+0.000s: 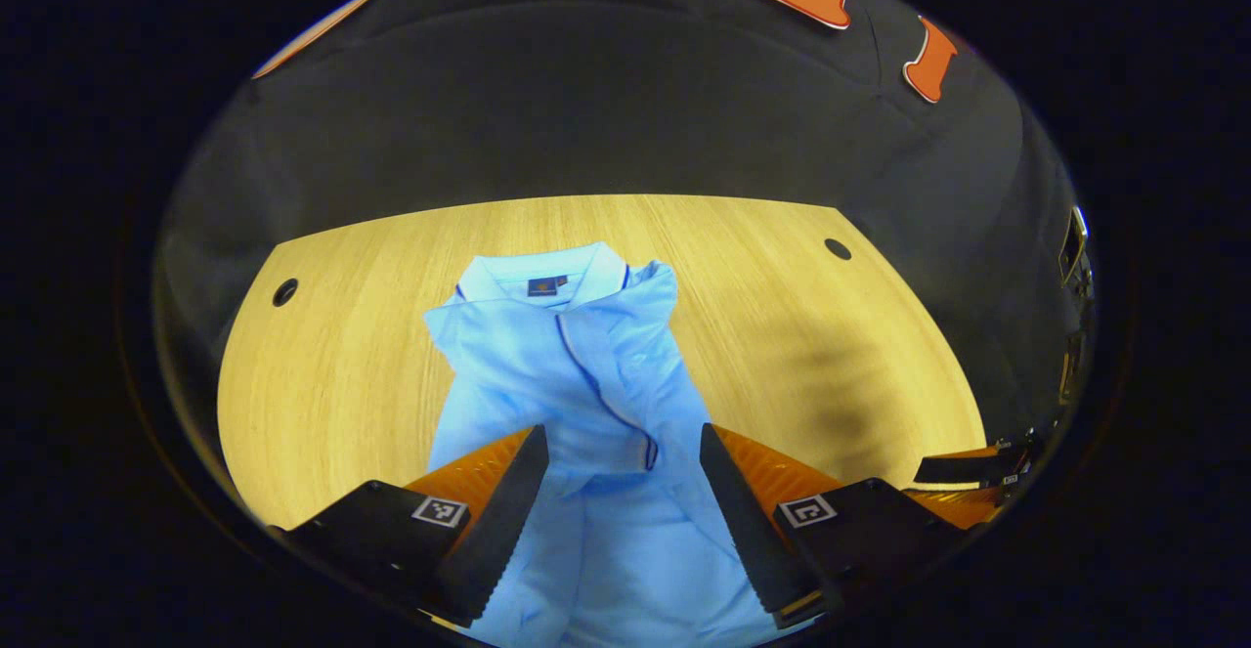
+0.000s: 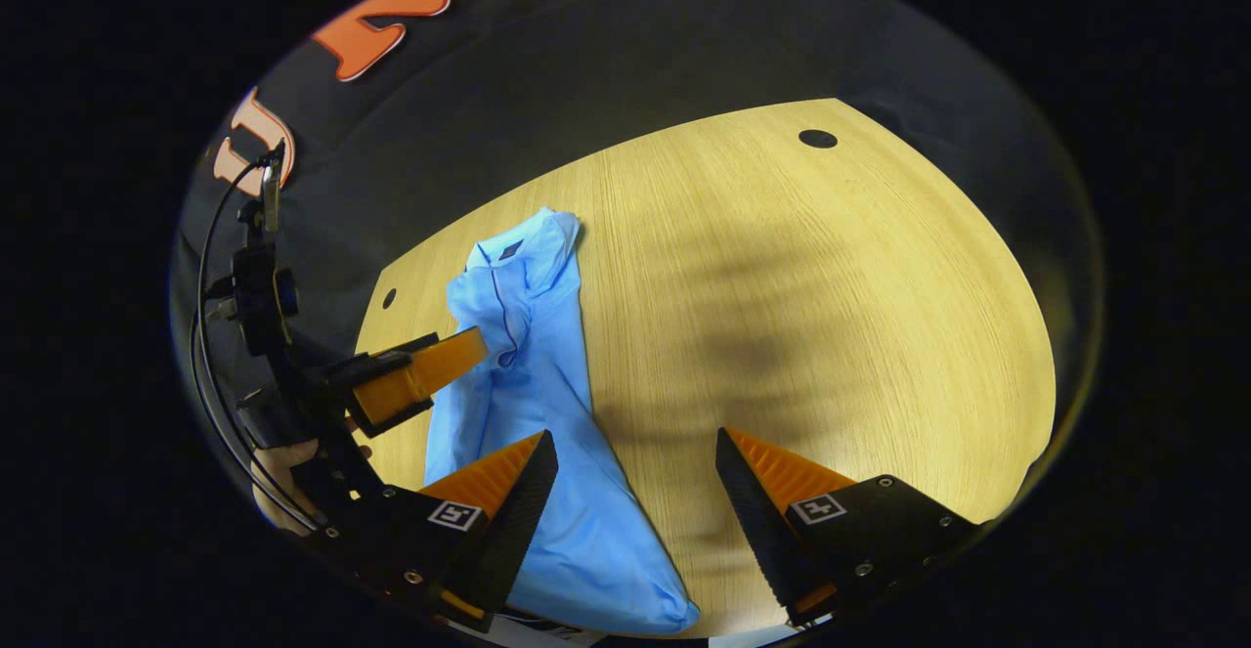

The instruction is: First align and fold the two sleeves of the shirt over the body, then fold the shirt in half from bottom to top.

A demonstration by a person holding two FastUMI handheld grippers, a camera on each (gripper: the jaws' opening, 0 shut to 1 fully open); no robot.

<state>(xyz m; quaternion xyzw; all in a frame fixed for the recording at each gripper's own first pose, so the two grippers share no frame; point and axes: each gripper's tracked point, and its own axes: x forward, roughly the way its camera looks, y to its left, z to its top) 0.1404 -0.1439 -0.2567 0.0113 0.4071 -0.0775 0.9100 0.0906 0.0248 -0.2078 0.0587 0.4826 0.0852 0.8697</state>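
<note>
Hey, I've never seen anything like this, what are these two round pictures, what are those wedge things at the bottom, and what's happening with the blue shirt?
Each picture comes from a fisheye camera riding on a hand-held two-finger gripper, looking forward along its fingers. The wedges at the bottom are those fingers.

In the left gripper view, the left gripper is open above a light blue shirt lying on a wooden table. Both sleeves already look folded over the body.

In the right gripper view, the right gripper is open too, with one finger over the shirt and the other over bare table. Farther off on the left you see the left gripper and the person's hand holding it.

Nothing is gripped.
</note>
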